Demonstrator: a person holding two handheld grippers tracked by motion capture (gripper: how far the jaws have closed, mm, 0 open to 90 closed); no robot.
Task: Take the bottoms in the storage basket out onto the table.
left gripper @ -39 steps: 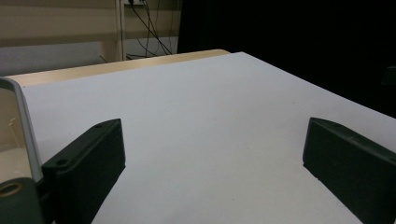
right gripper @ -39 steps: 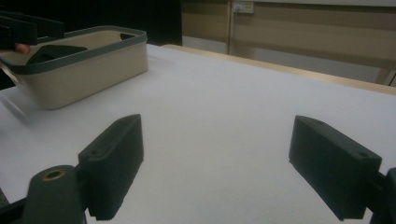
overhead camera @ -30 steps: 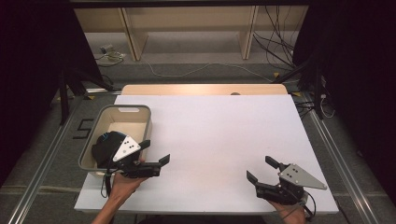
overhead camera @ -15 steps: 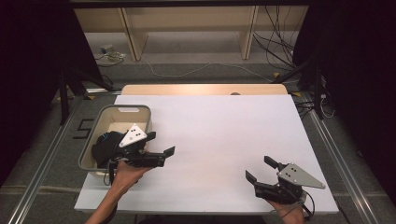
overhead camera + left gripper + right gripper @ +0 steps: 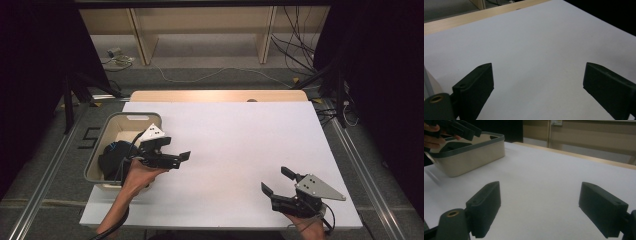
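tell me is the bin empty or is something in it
Not empty: the bin holds a dark bundle at its near end; what it is, cannot tell.

Something dark lies inside the beige bin [image 5: 111, 131], half hidden behind the left gripper [image 5: 175, 159] and its hand, too shadowed to name. The right hand [image 5: 306, 226] is cut off by the bottom edge

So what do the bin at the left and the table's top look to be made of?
The bin looks like moulded plastic: smooth matte beige walls, rounded corners, and a darker grey rim in the right gripper view. The table top is a flat matte white sheet, possibly laminate or paper; I can't tell which. A pale wood-look strip runs along its far edge.
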